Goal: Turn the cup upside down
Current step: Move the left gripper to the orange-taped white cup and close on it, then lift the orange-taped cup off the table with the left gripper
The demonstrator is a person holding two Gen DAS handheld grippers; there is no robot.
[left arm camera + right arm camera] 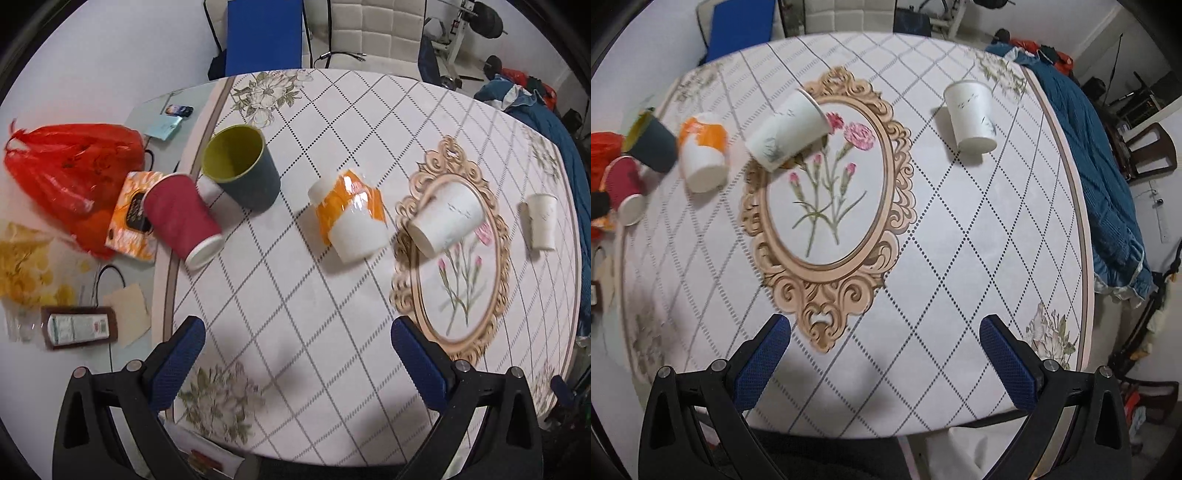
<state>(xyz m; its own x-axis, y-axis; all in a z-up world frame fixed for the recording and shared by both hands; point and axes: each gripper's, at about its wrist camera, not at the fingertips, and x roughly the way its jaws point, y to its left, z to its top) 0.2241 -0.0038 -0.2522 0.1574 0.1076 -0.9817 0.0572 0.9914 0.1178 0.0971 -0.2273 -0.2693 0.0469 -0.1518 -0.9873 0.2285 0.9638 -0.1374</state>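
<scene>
Several cups stand on the patterned tablecloth (295, 295). A dark cup with a green inside (242, 168) stands mouth up at the left; it also shows in the right wrist view (652, 142). A red cup (181, 219), an orange-and-white cup (351, 214), a white cup (447, 218) and a second white cup (541, 221) appear to sit base up. The white cups also show in the right wrist view (788, 129) (971, 114). My left gripper (295, 350) is open and empty, above the table. My right gripper (884, 350) is open and empty too.
Left of the table are a red plastic bag (66, 166), an orange box (131, 218), yellow wrapping (22, 262) and a flat packet (77, 326). A blue chair (264, 35) stands behind. Blue cloth (1100, 166) drapes past the table's right edge.
</scene>
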